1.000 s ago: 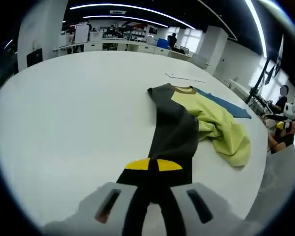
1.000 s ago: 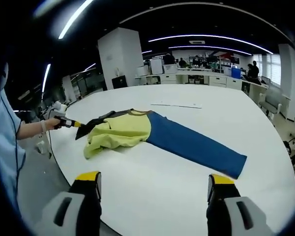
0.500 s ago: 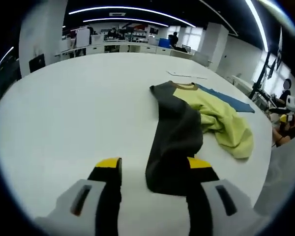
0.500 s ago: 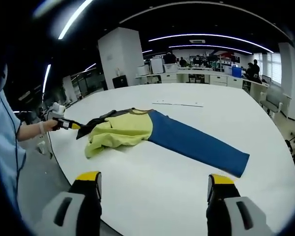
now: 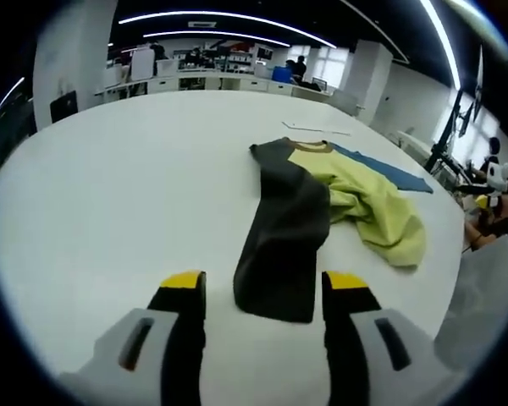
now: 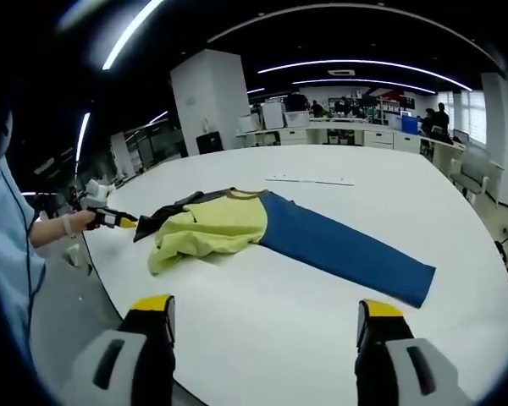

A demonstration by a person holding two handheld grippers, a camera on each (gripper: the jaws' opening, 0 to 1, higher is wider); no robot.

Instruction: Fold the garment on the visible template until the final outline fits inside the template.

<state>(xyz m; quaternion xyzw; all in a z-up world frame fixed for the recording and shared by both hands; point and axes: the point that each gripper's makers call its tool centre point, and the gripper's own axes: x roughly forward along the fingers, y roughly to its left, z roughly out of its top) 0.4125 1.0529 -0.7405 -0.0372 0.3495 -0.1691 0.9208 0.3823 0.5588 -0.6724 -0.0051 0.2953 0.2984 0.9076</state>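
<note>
The left gripper [image 5: 258, 292] has its jaws wide open and empty, the dark sleeve [image 5: 281, 237] lying flat between them; the right gripper [image 6: 262, 315] waits open too, the garment [image 6: 237, 224] spread ahead on the tabletop [image 6: 322, 313], ready for folding.

Grey hand-held grippers with yellow-capped black jaws

The left gripper [image 5: 264, 296] and right gripper [image 6: 262, 321] each have a pale grey moulded body with a dark slot per side, black jaws and yellow tips. The person's light blue short sleeve [image 6: 8, 254] shows in the right gripper view.
</note>
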